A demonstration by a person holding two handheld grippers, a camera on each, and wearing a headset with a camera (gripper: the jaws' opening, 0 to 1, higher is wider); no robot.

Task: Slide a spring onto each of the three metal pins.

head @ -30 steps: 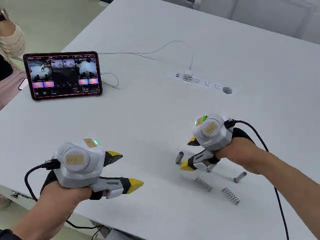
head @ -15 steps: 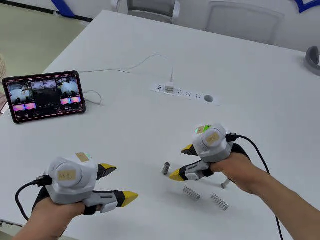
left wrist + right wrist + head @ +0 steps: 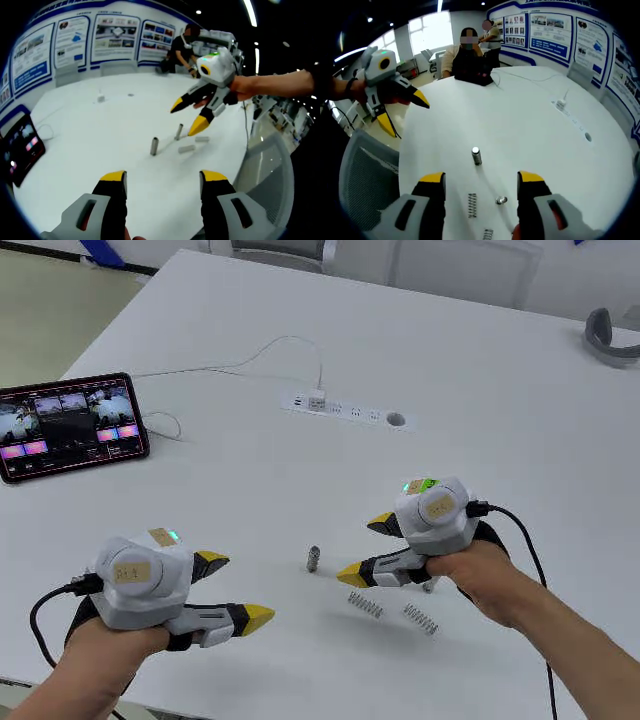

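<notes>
right claw point(image 3: 365, 550) wide open, empty | left claw point(image 3: 237, 588) wide open, empty | spring point(image 3: 366, 605) lies just under right claw, pin point(image 3: 313, 558) upright just ahead | advice: pinch spring near one end, line bore with pin

1. A pin point(image 3: 431, 586) is largely covered by the right gripper point(image 3: 365, 551) in the head view; just a short grey stub is seen below it.
2. In the right gripper view the same pin is seen end-on, so its shaft is hidden.
3. The standing pin point(image 3: 313, 559) is too small in the head view for any coils on it to be told.
4. The loose springs point(image 3: 186, 148) are blurred to pale bars in the left gripper view.
5. One of them is cut off at the bottom of the right gripper view.
6. The tablet point(image 3: 70, 425) is cut by the head view's left edge, and its screen is too small to be read.
7. What looks like a grey headset point(image 3: 608, 335) is cut by the right edge.
</notes>
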